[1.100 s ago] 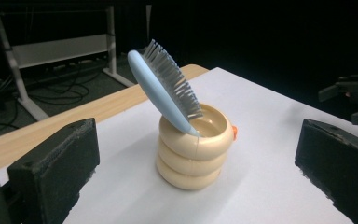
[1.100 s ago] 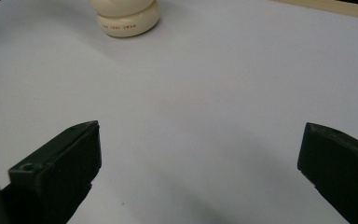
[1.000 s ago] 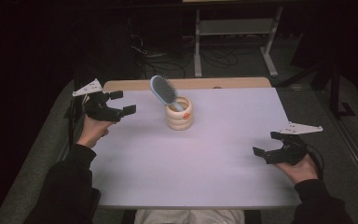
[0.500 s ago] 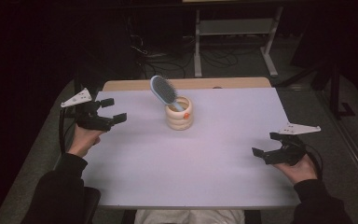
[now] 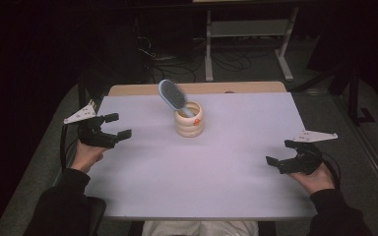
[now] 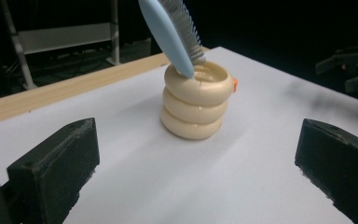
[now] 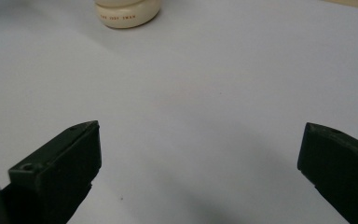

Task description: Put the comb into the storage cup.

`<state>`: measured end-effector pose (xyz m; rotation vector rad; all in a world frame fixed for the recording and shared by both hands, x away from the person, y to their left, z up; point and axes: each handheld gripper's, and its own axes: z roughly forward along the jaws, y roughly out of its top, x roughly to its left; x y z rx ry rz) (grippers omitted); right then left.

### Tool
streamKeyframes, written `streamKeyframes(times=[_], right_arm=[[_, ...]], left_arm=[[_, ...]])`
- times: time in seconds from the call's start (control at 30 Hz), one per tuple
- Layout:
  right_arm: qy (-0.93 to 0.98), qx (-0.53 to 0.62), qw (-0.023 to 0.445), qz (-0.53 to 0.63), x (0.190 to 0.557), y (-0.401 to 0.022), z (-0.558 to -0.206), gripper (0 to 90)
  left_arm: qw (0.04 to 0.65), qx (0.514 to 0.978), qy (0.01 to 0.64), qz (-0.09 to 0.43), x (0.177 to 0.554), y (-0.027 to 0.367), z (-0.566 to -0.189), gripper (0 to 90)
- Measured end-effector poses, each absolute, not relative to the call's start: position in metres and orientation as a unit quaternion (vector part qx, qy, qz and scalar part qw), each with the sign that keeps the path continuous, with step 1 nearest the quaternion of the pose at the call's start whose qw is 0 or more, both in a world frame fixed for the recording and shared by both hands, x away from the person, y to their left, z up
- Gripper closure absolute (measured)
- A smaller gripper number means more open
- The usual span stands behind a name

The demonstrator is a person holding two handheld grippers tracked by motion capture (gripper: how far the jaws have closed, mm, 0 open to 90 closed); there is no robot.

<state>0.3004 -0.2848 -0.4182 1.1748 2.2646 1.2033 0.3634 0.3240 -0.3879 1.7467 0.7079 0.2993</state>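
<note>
Left gripper view faces the cream ringed holder (image 6: pixel 195 101), which stands toward the table's (image 5: pixel 226 196) far edge with a blue hairbrush (image 6: pixel 170 32) leaning in it, handle down. To lift the brush well, the left gripper (image 5: pixel 109 132) should close on the head above the rim. Its jaws stand wide apart, holding nothing. The right gripper (image 5: pixel 281 153), near the right edge, is likewise spread and empty.

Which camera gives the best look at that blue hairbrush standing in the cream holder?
The left gripper view: the hairbrush is close, with bristles and blue back clear, leaning in the ringed holder, though its top is cut off. The high view shows the whole brush, small. The right gripper view catches just the holder's base.
</note>
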Motion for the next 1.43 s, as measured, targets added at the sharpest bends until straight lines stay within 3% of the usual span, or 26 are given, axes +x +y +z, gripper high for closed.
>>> streamKeyframes(times=[1.43], right_arm=[[0.796, 0.409, 0.15, 0.42, 0.296, -0.282, -0.424, 0.0]], left_arm=[[0.566, 0.725, 0.361, 0.156, 0.33, 0.369, -0.441, 0.0]])
